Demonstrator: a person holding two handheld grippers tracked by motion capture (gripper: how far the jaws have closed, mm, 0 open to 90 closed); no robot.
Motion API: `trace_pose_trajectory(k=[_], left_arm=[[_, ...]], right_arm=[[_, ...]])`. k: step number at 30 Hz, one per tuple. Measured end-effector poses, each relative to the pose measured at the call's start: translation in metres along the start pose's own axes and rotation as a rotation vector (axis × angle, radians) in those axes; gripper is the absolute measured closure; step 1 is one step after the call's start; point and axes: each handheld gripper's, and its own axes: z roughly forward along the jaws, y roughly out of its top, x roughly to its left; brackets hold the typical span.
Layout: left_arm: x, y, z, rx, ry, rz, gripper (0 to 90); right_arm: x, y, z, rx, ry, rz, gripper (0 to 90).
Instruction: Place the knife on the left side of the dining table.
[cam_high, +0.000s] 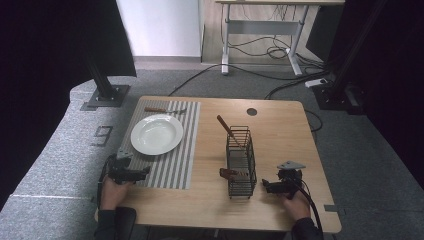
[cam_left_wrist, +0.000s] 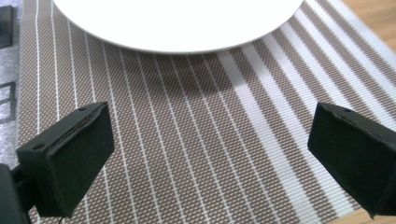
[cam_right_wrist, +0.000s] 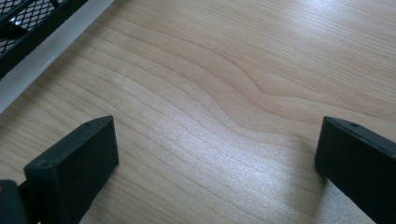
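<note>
The wooden table (cam_high: 280, 125) carries a striped placemat (cam_high: 172, 165) on its left half, and the white plate (cam_high: 156, 133) sits on the mat's far part. A brown-handled utensil (cam_high: 162, 110) lies on the mat just beyond the plate. Right of the mat stands a black wire basket (cam_high: 241, 162), upright, with a wooden-handled utensil (cam_high: 227, 128) leaning out of its top toward the far left; something brown (cam_high: 229, 173) sits at the basket's near left side, too small to tell whether it lies inside or against the wire. The left gripper (cam_high: 134, 173) hovers over the mat's near left corner, jaws spread wide with nothing between them, the plate's rim just ahead in the left gripper view. The right gripper (cam_high: 270, 186) rests near the basket's right side, jaws likewise released over bare wood.
</note>
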Motion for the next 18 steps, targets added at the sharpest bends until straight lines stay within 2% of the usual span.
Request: trace_pose_trajectory(k=[8,18], left_arm=[[-0.007,0.011,-0.001,-0.004,-0.025,0.014,0.0],[-0.024,0.029,0.000,-0.020,-0.069,0.052,0.0]], right_arm=[[0.000,0.000,0.000,0.000,0.000,0.000,0.0],[0.000,0.000,0.000,0.000,0.000,0.000,0.0]])
